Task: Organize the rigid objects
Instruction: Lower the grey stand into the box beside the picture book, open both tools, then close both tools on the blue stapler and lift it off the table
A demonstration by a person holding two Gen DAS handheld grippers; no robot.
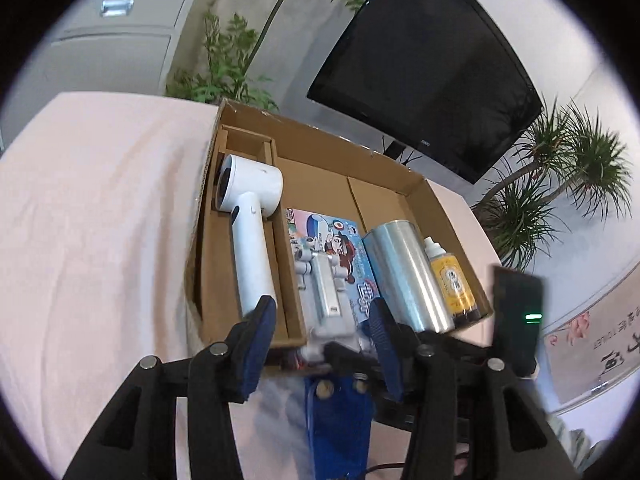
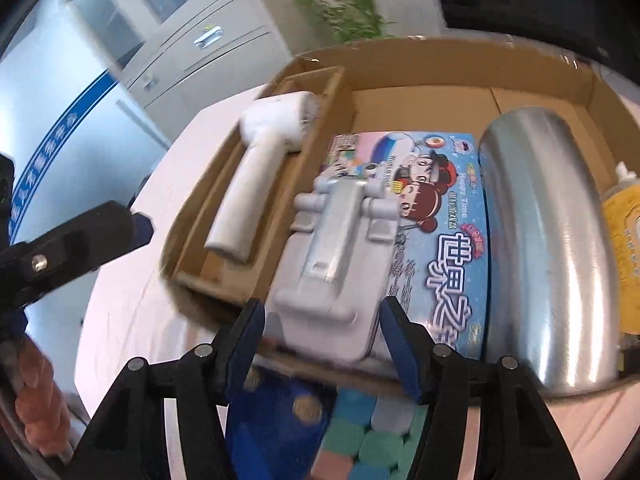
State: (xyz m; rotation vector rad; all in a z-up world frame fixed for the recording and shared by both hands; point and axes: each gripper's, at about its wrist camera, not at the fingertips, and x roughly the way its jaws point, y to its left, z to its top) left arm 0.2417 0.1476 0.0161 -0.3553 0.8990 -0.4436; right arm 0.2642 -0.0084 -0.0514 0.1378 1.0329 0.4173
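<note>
Right claw [image 2: 322, 340] spread wide, nothing gripped, its blue fingers either side of the grey moulded plastic gadget [image 2: 334, 252] lying on the blue cartoon-printed carton [image 2: 440, 240] just ahead. To grip well, I'd square up and close across the near end. Left claw [image 1: 322, 334] hangs open too, empty. Brushed-metal cylinder [image 2: 548, 248] crowds my right; white hair dryer [image 2: 256, 176] sits left in the cardboard box [image 2: 400, 46].
</note>
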